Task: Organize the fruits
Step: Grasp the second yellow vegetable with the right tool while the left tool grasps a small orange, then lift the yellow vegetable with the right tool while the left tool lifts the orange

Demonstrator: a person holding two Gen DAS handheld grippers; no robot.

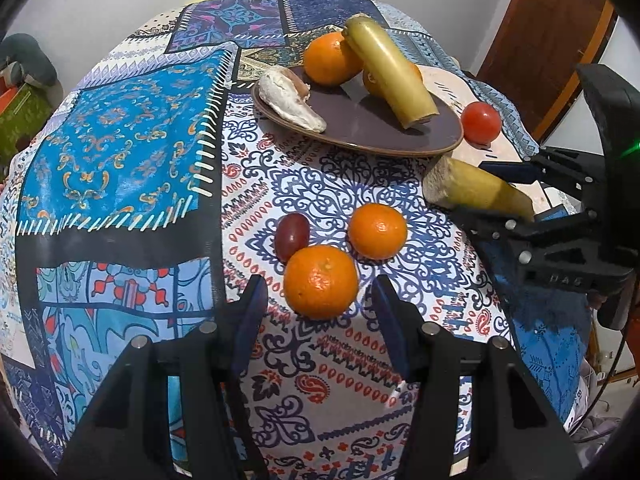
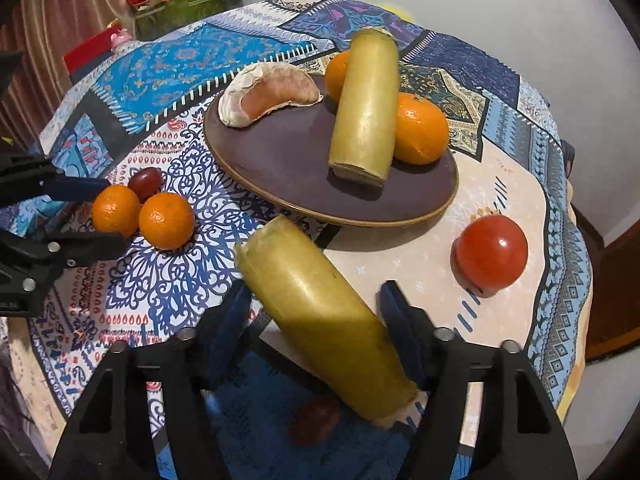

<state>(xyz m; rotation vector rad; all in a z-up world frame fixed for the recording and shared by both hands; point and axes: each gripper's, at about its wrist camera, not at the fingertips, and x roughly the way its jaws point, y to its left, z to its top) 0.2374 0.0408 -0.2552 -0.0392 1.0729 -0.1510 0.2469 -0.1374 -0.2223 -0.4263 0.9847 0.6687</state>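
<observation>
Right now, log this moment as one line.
left gripper: open around front orange | right gripper: holding yellow-green cane piece | brown round plate: partly filled

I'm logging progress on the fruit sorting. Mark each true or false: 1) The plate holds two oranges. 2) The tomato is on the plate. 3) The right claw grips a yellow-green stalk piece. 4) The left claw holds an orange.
1) True: two oranges sit on the plate.
2) False: the tomato lies on the cloth beside it.
3) True: the right claw grips the stalk piece.
4) False: the left claw is open around the nearest orange.
</observation>
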